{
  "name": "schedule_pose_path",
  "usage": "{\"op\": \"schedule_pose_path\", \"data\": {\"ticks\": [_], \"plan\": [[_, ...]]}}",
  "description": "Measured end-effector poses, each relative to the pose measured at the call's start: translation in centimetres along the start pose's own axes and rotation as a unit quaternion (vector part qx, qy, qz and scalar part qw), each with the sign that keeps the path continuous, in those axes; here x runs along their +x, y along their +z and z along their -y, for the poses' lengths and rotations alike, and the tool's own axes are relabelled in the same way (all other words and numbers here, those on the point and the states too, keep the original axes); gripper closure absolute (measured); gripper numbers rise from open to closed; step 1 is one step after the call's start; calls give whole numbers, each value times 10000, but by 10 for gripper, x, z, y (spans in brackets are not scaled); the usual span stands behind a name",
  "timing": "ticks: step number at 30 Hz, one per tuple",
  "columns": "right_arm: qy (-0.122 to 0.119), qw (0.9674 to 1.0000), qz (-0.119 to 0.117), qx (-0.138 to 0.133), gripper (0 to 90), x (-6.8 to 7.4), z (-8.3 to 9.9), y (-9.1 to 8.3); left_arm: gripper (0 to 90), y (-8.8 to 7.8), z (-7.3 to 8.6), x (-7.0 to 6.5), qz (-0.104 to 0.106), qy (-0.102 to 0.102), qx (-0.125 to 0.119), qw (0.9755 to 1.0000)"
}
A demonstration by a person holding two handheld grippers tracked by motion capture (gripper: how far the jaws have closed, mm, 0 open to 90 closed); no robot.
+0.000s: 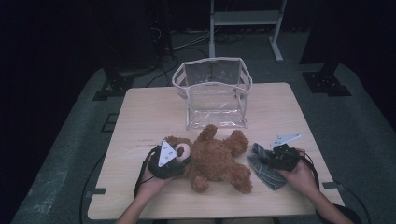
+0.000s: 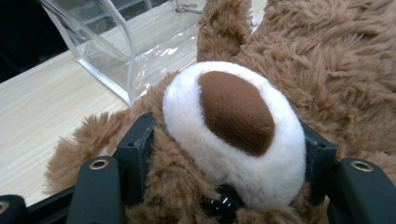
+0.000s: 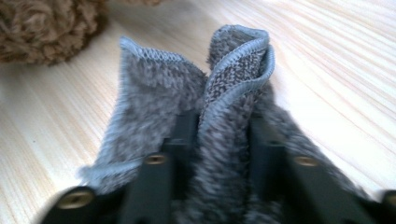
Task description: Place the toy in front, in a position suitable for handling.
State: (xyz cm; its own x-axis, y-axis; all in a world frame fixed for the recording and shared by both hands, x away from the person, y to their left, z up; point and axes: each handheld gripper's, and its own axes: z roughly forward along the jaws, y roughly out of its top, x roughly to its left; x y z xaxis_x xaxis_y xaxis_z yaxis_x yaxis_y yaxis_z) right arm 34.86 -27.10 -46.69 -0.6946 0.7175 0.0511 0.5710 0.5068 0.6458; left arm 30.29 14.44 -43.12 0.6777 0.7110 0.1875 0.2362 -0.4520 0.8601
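Two tongs are at work on the wooden tabletop [image 1: 140, 112]. Lower left of centre in the high view, the left tongs [image 1: 180, 156] are clamped on the head of a brown teddy bear [image 1: 217, 158]; in the left gripper view its white muzzle [image 2: 233, 130] bulges up between the two black jaws, which press into the fur on either side. The bear lies on its back at the middle of the tabletop, just below a clear plastic bag [image 1: 212, 93] that stands open at the upper centre. At the lower right, the right tongs [image 1: 268, 158] pinch a fold of grey cloth [image 1: 266, 170], which lies just right of the bear's leg. In the right gripper view the cloth's stitched edge [image 3: 238, 70] rises between the jaws.
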Motion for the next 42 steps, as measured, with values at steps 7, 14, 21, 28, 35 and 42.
{"op": "schedule_pose_path", "data": {"ticks": [7,14,21,28,35,42], "plan": [[505,9986,-102,-124,790,-16,11,-21,354,6,-8,-14,107,4,35,9999],[415,9850,-712,-1516,789,-3,0,-98,338,20,-23,-36,190,-10,84,9998],[-598,9772,-1411,-1467,780,62,-40,-93,311,31,-34,-59,265,-38,57,9996],[-762,9802,-1279,-1305,777,77,-44,-60,272,28,-29,-55,382,-51,-1,9993],[-425,9877,-846,-1246,775,61,-18,-69,216,22,-29,-51,596,69,-35,9982],[-452,9811,-1115,-1517,770,65,-24,-81,308,19,-28,-55,564,17,-12,9984]]}}
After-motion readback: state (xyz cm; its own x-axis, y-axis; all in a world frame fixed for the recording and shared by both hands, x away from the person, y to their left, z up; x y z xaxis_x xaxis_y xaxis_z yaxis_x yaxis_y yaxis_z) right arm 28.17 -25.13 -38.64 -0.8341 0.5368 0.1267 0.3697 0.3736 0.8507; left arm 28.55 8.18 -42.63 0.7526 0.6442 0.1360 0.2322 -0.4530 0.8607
